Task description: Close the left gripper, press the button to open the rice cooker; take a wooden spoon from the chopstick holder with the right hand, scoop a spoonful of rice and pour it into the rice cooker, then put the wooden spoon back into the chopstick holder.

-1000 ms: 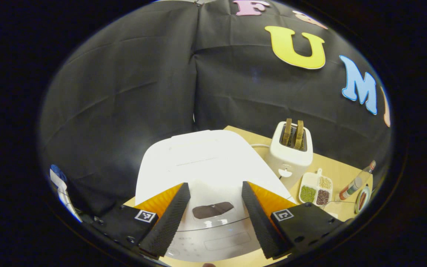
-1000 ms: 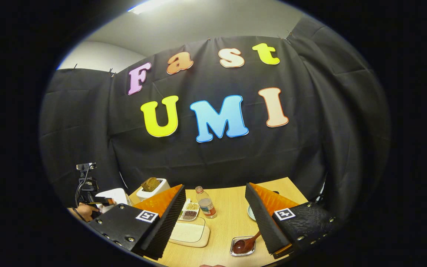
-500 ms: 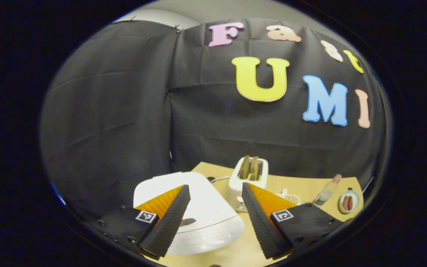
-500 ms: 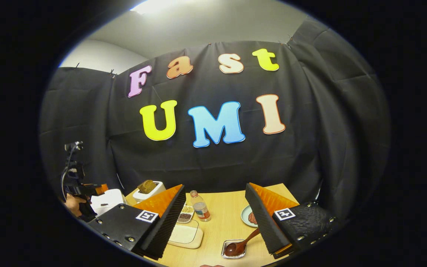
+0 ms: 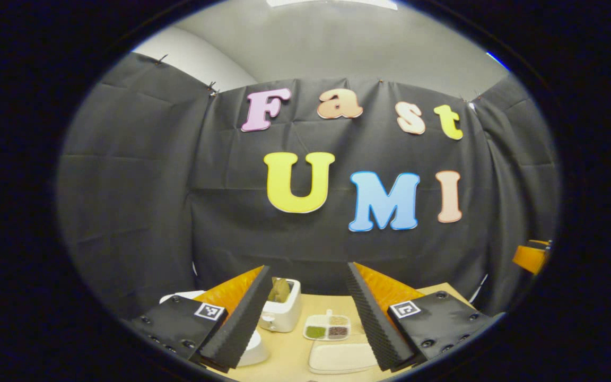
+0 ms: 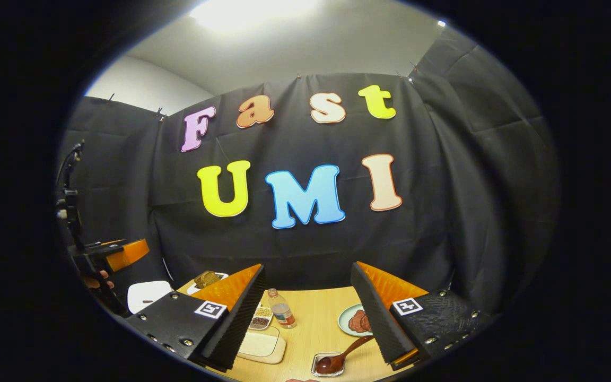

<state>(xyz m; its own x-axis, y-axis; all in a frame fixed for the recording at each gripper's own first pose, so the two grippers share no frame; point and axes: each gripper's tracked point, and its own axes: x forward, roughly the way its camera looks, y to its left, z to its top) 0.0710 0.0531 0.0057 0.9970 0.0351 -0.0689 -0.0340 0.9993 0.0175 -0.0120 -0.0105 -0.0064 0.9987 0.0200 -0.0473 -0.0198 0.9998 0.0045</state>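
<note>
A: Where's the rice cooker [image 5: 255, 345] from my left tool [image 5: 305, 318]?

B: Low, left of it, on the table [image 5: 289, 350]. Lid looks down; tool's wide open.

A: My right tool [image 6: 308, 318] gapes too — the wooden spoon [image 6: 340, 356] lies low between its fingers, handle slanting up-right.

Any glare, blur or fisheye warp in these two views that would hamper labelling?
Right gripper view: a ceiling light blows out at the top; the table and the wooden spoon stay sharp. Left gripper view: even, dimmer light, no glare; the toaster and the divided dish look small but legible. Both bend the wall's edges strongly.
</note>
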